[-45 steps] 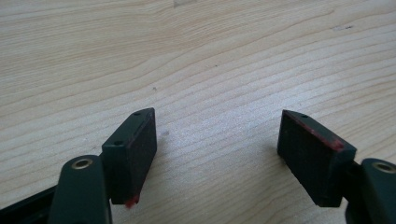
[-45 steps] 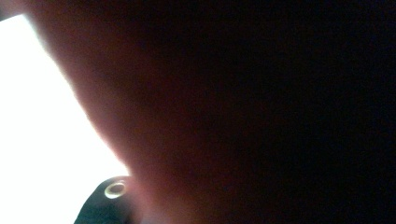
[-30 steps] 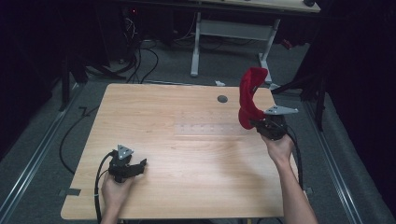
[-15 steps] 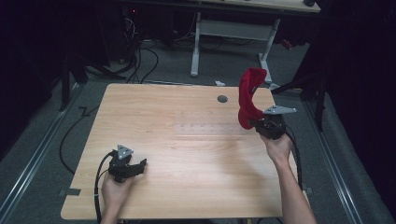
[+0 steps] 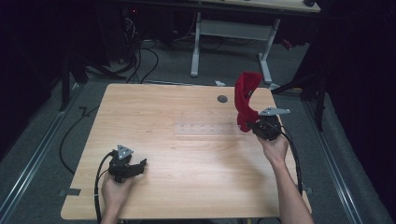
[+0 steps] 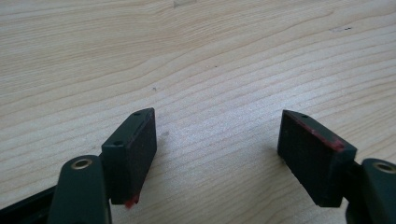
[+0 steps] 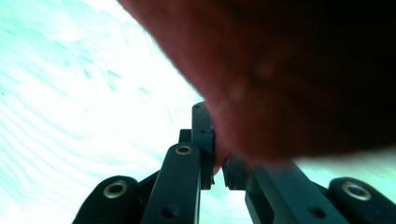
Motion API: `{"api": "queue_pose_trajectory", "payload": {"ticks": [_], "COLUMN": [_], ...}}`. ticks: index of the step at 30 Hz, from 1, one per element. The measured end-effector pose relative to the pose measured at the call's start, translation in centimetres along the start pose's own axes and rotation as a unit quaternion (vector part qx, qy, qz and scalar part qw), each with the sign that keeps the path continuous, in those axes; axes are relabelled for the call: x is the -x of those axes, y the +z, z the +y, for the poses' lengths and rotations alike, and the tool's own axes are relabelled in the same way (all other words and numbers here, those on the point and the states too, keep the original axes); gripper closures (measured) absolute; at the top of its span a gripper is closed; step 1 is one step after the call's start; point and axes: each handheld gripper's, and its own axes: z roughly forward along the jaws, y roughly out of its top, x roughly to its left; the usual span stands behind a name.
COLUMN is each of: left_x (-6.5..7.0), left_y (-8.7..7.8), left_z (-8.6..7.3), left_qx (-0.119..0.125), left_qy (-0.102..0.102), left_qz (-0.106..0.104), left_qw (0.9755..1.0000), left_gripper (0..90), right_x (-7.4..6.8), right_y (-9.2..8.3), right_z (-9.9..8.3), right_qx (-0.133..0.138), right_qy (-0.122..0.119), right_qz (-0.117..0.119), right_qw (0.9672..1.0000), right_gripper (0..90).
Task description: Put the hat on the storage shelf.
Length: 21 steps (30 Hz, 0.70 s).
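A red cloth [image 5: 245, 99] stands up in a twisted strip above the table's right side, its top edge curling over. My right gripper [image 5: 248, 126] is shut on the cloth's lower end, held in a hand near the right edge. In the right gripper view the cloth [image 7: 289, 79] covers most of the upper picture, pinched between the closed black jaws at the right gripper [image 7: 218, 163]. My left gripper [image 5: 138, 166] rests low over the table near the front left, open. In the left gripper view the left gripper [image 6: 217, 140] has bare wood between its spread pads.
The light wooden table [image 5: 187, 154] has a small dark round spot [image 5: 222, 98] near its far edge and a pale clear strip [image 5: 204, 129] at its middle. Beyond the far edge stand a white desk frame [image 5: 233, 32] and cables on the floor.
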Motion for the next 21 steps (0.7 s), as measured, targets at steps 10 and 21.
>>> {"api": "queue_pose_trajectory", "payload": {"ticks": [10, 21], "left_x": [0.02, 0.03], "left_y": [0.00, 0.01], "left_z": [-0.02, -0.04], "left_qx": [0.000, -0.001], "left_qy": [0.002, 0.003], "left_qz": [0.000, 0.000], "left_qw": [1.0000, 1.0000], "left_gripper": [28.5, 28.3], "right_x": [0.03, -0.75], "right_y": [0.66, 0.25], "right_z": [-0.69, -0.26], "right_qx": [-0.004, 0.011], "right_qy": [0.009, 0.002], "right_qz": [0.002, -0.002], "right_qw": [0.9999, 0.9999], "right_gripper": [78.6, 55.1]}}
